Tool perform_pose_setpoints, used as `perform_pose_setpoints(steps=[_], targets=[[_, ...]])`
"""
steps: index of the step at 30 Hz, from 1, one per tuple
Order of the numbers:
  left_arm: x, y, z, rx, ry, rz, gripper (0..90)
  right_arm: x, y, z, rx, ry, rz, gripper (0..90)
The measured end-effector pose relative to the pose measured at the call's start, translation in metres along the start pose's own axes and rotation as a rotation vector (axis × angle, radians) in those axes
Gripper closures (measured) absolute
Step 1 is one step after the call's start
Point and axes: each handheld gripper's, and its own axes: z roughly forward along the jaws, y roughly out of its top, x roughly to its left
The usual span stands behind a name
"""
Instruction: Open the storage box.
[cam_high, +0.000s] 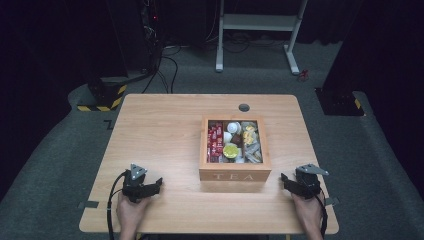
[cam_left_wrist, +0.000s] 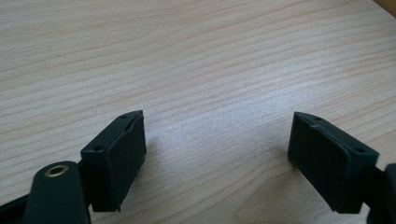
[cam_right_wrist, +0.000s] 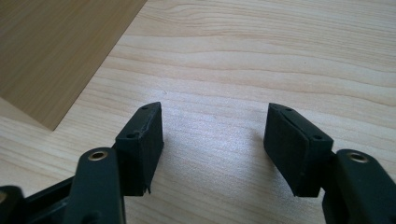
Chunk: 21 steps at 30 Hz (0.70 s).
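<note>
On the table (cam_high: 165, 125), right of centre, stands a wooden box (cam_high: 235, 175) with its top open to the high view. Its front wall reads "TEA" in pale letters. Inside, the left compartment holds red packets (cam_high: 215, 141) packed on edge; their print is too small to read. The middle part holds a white round capsule (cam_high: 233, 127), a dark item below it, and a yellow-topped cup (cam_high: 230, 151) near the front. The right compartment holds pale wrapped sachets (cam_high: 251, 146), some with yellow on them; what they are I cannot tell.

Near the front edge, the left gripper (cam_high: 159, 183) lies well to the box's left, held by the left hand (cam_high: 131, 207), with a cable trailing toward the person. Its jaws stand wide apart with only bare wood between them, as the left gripper view (cam_left_wrist: 217, 144) shows.

Just right of the box's front corner, the right gripper (cam_high: 284, 179) sits in the right hand (cam_high: 308, 212). Its jaws are likewise spread wide, gripping nothing (cam_right_wrist: 214, 140); that view catches a box wall (cam_right_wrist: 60, 51) at upper left.

Beyond the table, a dark round hole (cam_high: 244, 107) marks its far edge.
</note>
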Motion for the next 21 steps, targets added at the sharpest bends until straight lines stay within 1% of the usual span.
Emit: perform_pose_setpoints(steps=[2, 4, 6, 9, 11, 12, 13, 15, 18, 21], targets=[[0.000, 0.000, 0.000, -0.001, 0.001, -0.001, 19.5, 0.001, 0.000, 0.000, -0.001, 0.010, -0.011, 38.6], [0.000, 0.000, 0.000, 0.000, 0.001, -0.001, 19.5, 0.002, 0.000, -0.001, -0.002, 0.037, -0.017, 38.2], [0.000, 0.000, 0.000, -0.001, 0.001, -0.002, 19.6, 0.003, 0.000, -0.002, -0.005, 0.054, -0.025, 37.9], [0.000, 0.000, 0.000, -0.001, 0.001, -0.002, 19.6, 0.006, -0.001, -0.005, -0.013, 0.081, -0.021, 37.7], [0.000, 0.000, 0.000, -0.001, 0.001, -0.002, 19.6, 0.008, -0.002, -0.006, -0.011, 0.088, -0.025, 37.6], [0.000, 0.000, 0.000, -0.001, 0.001, -0.002, 19.7, 0.009, -0.003, -0.006, -0.008, 0.094, -0.035, 36.6], [0.000, 0.000, 0.000, -0.001, 0.001, -0.002, 19.7, 0.011, -0.003, -0.007, -0.007, 0.089, -0.040, 36.4], [0.000, 0.000, 0.000, -0.001, 0.001, -0.002, 19.7, 0.014, -0.003, -0.008, -0.009, 0.100, -0.062, 38.2], [0.000, 0.000, 0.000, 0.001, -0.002, -0.002, 19.7, 0.019, -0.004, -0.012, -0.023, 0.120, -0.059, 43.3], [0.001, 0.000, 0.000, 0.000, -0.003, -0.003, 19.7, 0.022, -0.005, -0.015, -0.040, 0.134, -0.073, 46.6]])
